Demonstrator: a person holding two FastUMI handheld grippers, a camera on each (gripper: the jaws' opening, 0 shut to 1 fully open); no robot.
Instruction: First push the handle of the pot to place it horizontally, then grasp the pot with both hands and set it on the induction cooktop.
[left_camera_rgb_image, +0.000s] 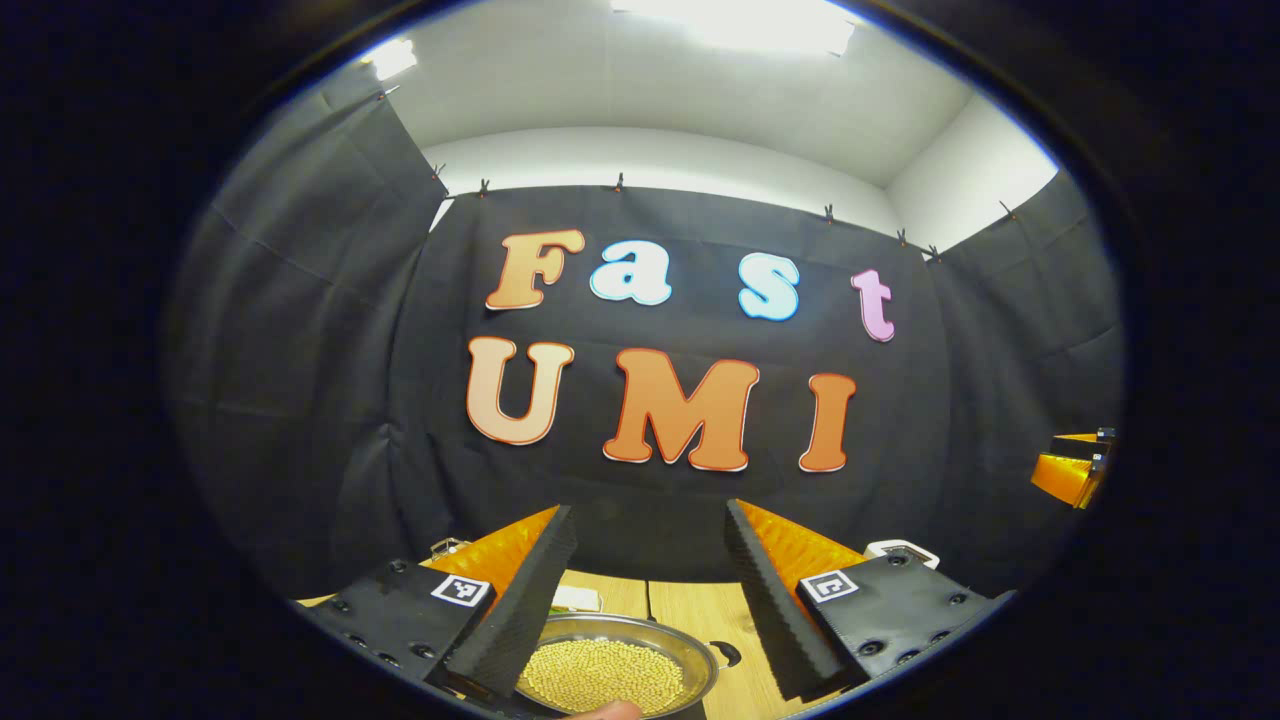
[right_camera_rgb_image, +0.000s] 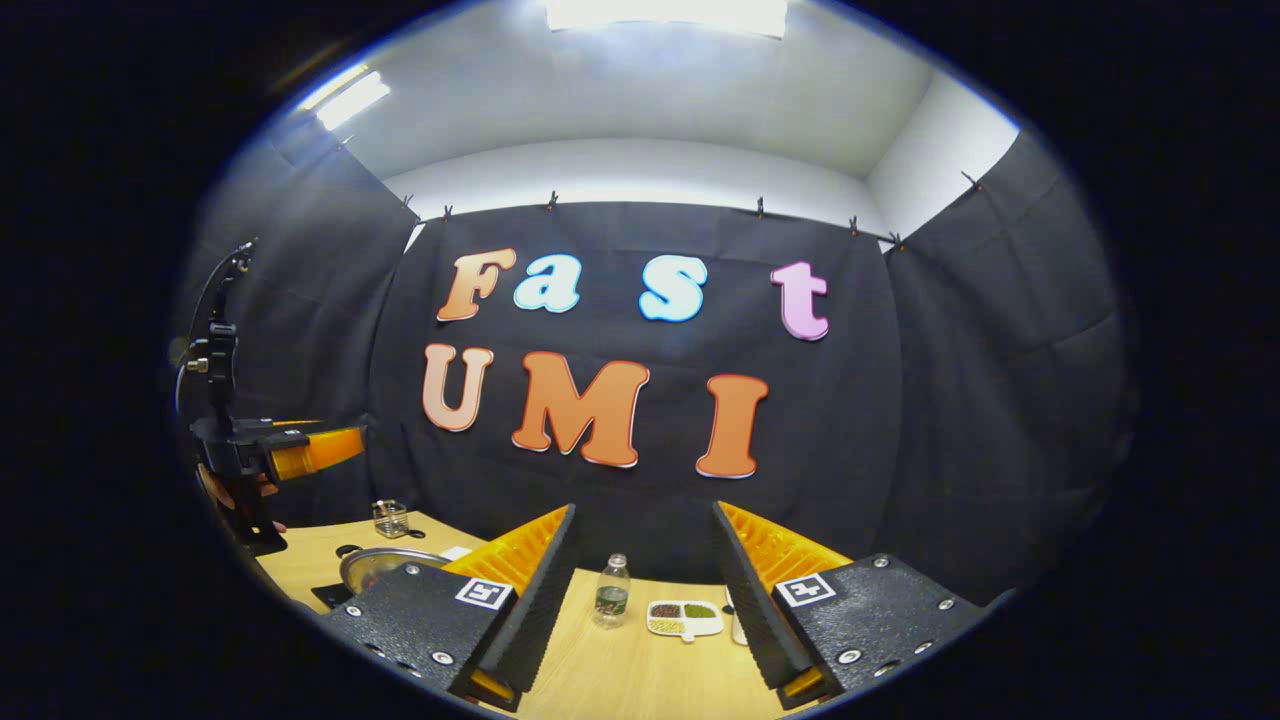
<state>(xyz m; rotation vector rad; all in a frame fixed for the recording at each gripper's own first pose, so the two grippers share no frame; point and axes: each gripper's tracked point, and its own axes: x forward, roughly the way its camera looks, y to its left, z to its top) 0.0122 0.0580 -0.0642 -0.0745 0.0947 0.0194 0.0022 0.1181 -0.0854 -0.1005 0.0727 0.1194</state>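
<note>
A metal pot (left_camera_rgb_image: 610, 672) holding yellow beans sits on the wooden table (left_camera_rgb_image: 690, 608), low between the fingers of my left gripper (left_camera_rgb_image: 650, 510). That gripper is open and hovers above it without touching. A small dark loop handle (left_camera_rgb_image: 727, 655) sticks out at the pot's right rim. In the right gripper view the pot (right_camera_rgb_image: 383, 564) lies far left, with a dark flat slab (right_camera_rgb_image: 330, 595) at its near side that may be the induction cooktop. My right gripper (right_camera_rgb_image: 644, 510) is open, held over the table away from the pot. The left gripper (right_camera_rgb_image: 300, 450) hangs above the pot there.
A water bottle (right_camera_rgb_image: 612, 592) and a white divided dish (right_camera_rgb_image: 685, 617) of beans stand ahead of the right gripper. A small glass jar (right_camera_rgb_image: 390, 518) stands behind the pot. The right gripper (left_camera_rgb_image: 1075, 470) shows at the far right edge. A fingertip (left_camera_rgb_image: 610, 711) shows near the pot.
</note>
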